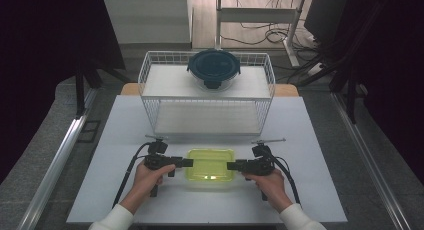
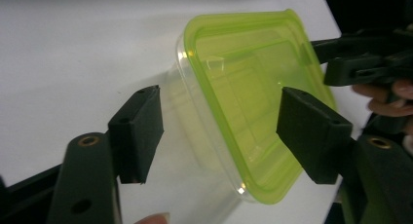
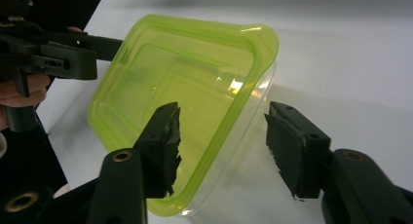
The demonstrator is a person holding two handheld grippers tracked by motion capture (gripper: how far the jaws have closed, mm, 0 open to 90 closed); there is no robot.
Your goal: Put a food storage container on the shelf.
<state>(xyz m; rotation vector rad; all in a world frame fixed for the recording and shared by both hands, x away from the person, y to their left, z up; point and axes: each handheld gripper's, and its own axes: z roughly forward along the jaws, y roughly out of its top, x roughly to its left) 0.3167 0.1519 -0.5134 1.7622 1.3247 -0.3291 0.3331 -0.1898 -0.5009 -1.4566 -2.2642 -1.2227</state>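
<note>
Two grippers flank a clear plastic container with a yellow-green lid that sits on the near middle of the white table. The left gripper comes at the container's left edge, and in the left gripper view its jaws stand partly open astride that edge, one above the lid and one beside the clear wall, with the pads not pressing on it. The right gripper comes at the right edge in the same way; in the right gripper view its jaws are partly open around the container's rim, with a gap at each pad. Farther back stands a white wire rack, with a round glass container with a dark blue lid on its top shelf.
</note>
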